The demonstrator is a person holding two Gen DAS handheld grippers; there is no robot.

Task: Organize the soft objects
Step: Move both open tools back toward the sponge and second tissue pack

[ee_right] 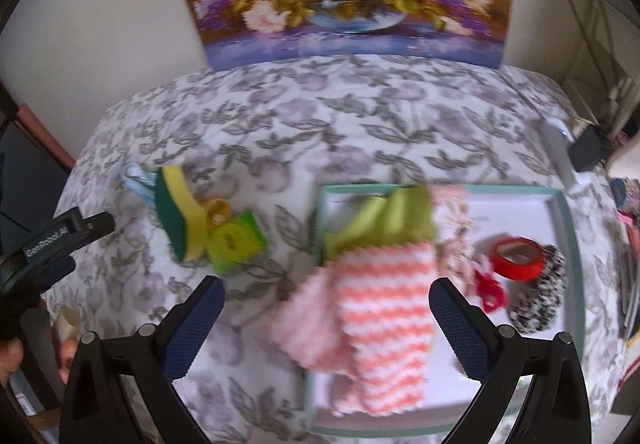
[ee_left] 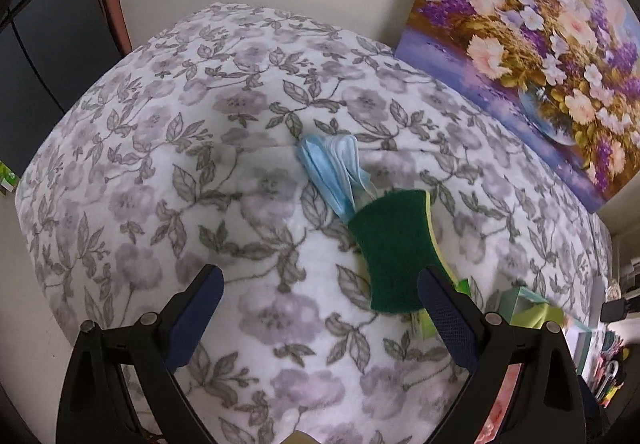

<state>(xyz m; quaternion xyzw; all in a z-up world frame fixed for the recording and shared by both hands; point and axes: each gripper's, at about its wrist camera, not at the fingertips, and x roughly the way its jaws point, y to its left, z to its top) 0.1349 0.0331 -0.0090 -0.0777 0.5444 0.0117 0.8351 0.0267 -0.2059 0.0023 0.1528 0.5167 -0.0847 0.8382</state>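
Left claw [ee_left: 320,284] gapes; sponge [ee_left: 394,252] lies lengthwise toward it.

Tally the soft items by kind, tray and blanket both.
Sponge: 1
Face mask: 1
Cloths: 2, pink zigzag and green, both over the tray edge
Black-white knit piece: 1
Total: 5

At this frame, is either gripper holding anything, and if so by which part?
Nothing is held. The left gripper is open above the floral cover, with the scrub sponge lying just inside its right finger. The right gripper is open over the pink zigzag cloth, not clamping it.
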